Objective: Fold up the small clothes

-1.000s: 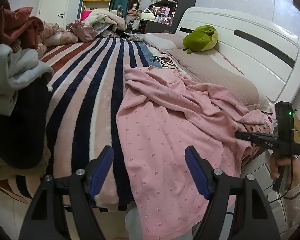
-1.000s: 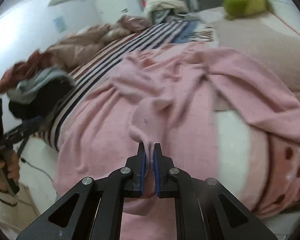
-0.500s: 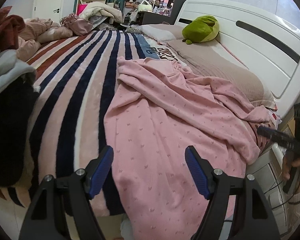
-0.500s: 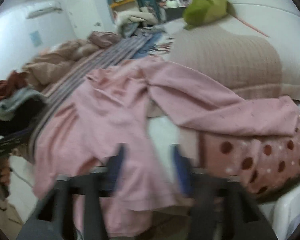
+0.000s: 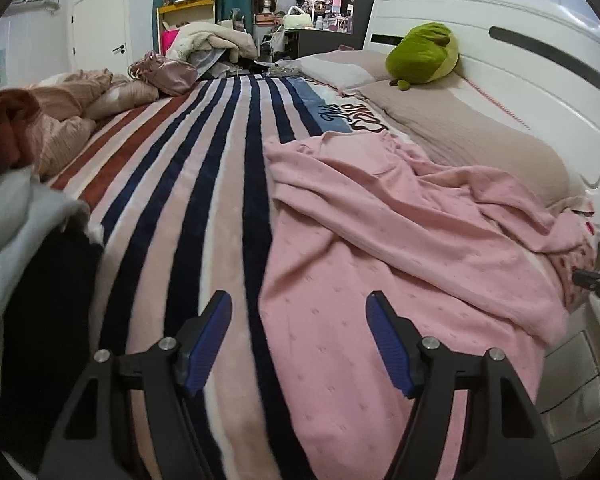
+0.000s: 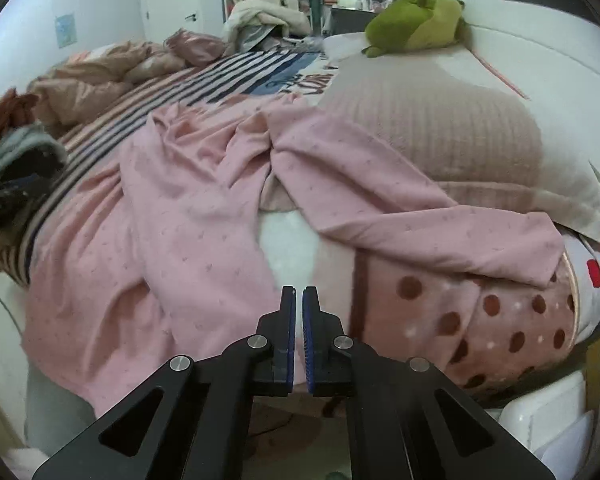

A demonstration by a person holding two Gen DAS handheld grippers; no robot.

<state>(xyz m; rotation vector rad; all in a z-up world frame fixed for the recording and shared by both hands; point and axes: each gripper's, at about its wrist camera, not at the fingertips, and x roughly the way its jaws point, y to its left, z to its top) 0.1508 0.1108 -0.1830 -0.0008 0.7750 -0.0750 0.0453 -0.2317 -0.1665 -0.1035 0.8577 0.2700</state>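
Observation:
A pink long-sleeved garment (image 5: 372, 256) lies rumpled across the near side of the bed, one sleeve stretched toward the pillow; it also shows in the right wrist view (image 6: 188, 216). My left gripper (image 5: 298, 320) is open and empty, low over the garment's hem at the bed edge. My right gripper (image 6: 299, 304) is shut with nothing between its pads, held off the bed edge in front of the garment. Its tip shows at the right edge of the left wrist view (image 5: 596, 280).
The bed has a striped blanket (image 5: 204, 168), a beige pillow (image 6: 440, 128) and a green plush toy (image 5: 424, 56) by the white headboard. A pile of clothes (image 5: 16, 208) sits at the left. A polka-dot blanket (image 6: 480, 312) hangs over the bed edge.
My right gripper let go of the pink garment, drew back off the bed edge and shut empty. My left gripper moved in lower toward the garment's hem, still open.

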